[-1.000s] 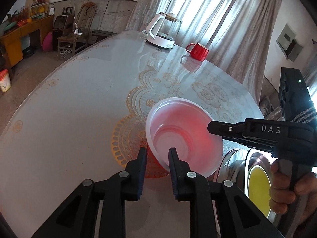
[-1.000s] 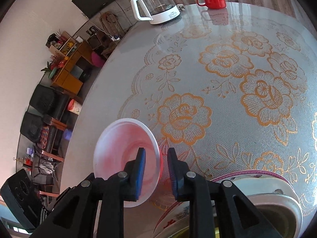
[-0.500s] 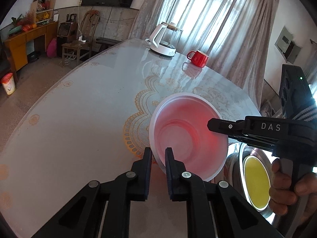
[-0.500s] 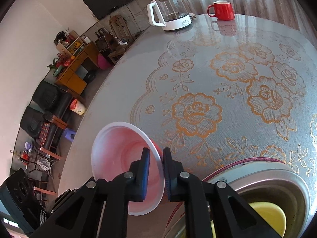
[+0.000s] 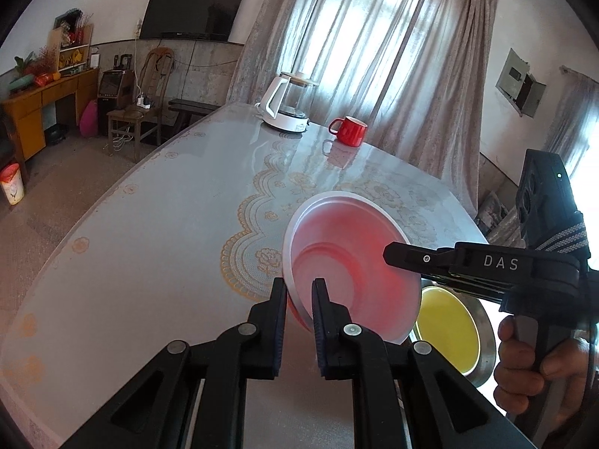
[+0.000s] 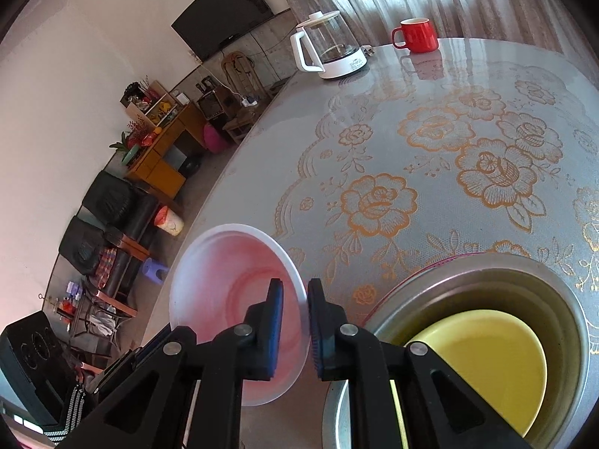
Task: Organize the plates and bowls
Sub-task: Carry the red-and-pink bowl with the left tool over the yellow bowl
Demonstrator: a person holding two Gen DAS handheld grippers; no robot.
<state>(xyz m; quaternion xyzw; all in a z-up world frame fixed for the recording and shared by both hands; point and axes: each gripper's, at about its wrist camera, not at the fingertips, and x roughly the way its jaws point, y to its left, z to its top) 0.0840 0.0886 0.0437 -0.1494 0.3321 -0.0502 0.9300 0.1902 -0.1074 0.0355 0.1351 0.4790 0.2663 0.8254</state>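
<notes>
Both the left gripper point(image 5: 299, 292) and the right gripper point(image 6: 294, 299) have just clamped onto opposite rims of the pink plastic bowl point(image 5: 348, 262), now tilted off the surface point(image 5: 149, 262) beside the steel basin point(image 6: 468, 284) holding a yellow bowl point(image 6: 486, 359), presumably bound there.

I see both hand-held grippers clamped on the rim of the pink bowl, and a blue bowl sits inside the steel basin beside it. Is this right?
Not quite: the bowl inside the steel basin is yellow, not blue, as the right wrist view shows. The rest holds: the left hand-held gripper and right hand-held gripper both clamp the rim of the pink bowl.
</notes>
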